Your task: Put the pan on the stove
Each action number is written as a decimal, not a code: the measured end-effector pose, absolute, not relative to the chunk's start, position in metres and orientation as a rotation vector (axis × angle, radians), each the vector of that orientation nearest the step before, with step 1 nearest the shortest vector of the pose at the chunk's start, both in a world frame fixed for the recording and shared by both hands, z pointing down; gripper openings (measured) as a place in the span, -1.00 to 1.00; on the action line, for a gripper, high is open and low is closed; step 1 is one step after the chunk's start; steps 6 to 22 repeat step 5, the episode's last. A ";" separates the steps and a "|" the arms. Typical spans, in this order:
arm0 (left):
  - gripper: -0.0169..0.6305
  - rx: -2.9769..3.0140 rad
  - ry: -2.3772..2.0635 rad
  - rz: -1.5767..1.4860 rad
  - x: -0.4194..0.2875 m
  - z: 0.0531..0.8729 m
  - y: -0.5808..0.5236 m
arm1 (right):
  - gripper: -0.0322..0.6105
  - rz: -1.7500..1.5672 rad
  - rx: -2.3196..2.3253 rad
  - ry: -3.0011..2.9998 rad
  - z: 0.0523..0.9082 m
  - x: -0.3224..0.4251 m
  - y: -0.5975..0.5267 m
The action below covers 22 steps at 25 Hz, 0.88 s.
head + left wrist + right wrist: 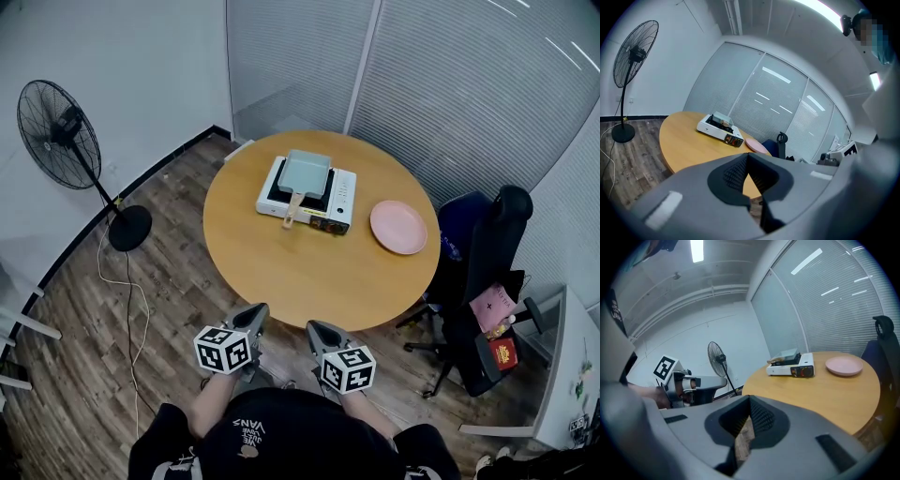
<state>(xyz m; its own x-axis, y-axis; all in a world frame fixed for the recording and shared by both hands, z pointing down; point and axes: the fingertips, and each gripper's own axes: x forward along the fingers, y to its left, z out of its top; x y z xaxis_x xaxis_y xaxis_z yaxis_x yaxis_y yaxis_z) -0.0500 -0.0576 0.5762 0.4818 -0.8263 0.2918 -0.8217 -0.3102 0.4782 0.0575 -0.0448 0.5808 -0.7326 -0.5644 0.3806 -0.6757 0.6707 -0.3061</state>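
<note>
A grey-green square pan (307, 172) with a wooden handle rests on top of the white portable stove (342, 199) at the far side of the round wooden table (281, 272). Both grippers are held close to the person's body, short of the table's near edge and far from the pan. My left gripper (253, 315) is shut with nothing in it, and so is my right gripper (319, 330). The left gripper view shows its closed jaws (749, 157) aimed toward the stove (717, 130) and pan (723, 118). In the right gripper view the stove (797, 368) and pan (787, 354) lie beyond the closed right gripper (750, 401).
A pink plate (398, 226) lies on the table right of the stove. A black standing fan (61, 131) with a trailing cord stands on the wood floor at left. A dark office chair (487, 262) sits at the table's right. Glass partition walls run behind.
</note>
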 end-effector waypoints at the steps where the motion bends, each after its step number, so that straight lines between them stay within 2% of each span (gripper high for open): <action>1: -0.92 2.155 -1.356 -0.010 -0.050 0.576 -0.058 | -0.86 0.633 0.996 -2.632 0.581 0.057 -0.046; 22: -0.92 2.149 -1.355 -0.011 -0.054 0.578 -0.065 | -0.86 0.633 0.994 -2.632 0.581 0.053 -0.052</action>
